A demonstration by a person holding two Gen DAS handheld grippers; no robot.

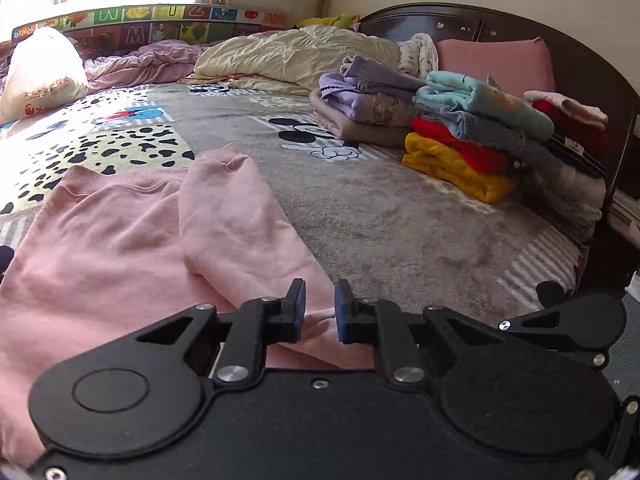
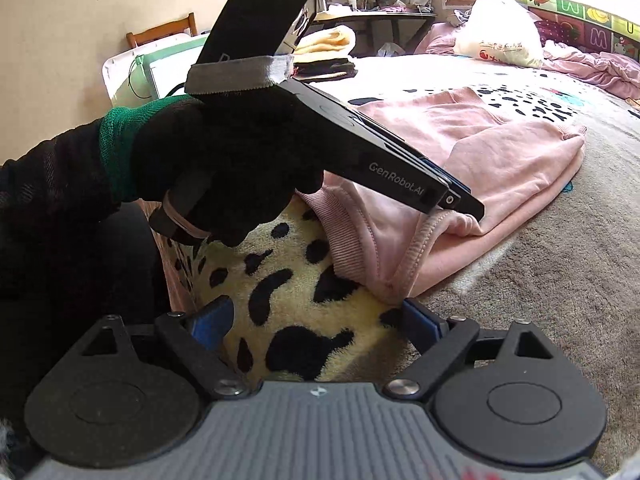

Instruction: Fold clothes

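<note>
Midway, left tongs (image 1: 320, 308) pinch the pink sweatshirt (image 1: 120, 240) hem; right tongs (image 2: 316, 320), spread, should probably grip its corner next.

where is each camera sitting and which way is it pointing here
Left wrist: on the left gripper, low over the pink sweatshirt, looking across the bed toward the stack of folded clothes and headboard; its own fingers show narrowly apart around a sweatshirt fold.
Right wrist: on the right gripper, at the bed's edge, looking across toward the window; its fingers are spread wide over the spotted blanket, and the gloved left hand holding the left gripper shows.
Shared: the pink sweatshirt, left gripper, spotted blanket.
</note>
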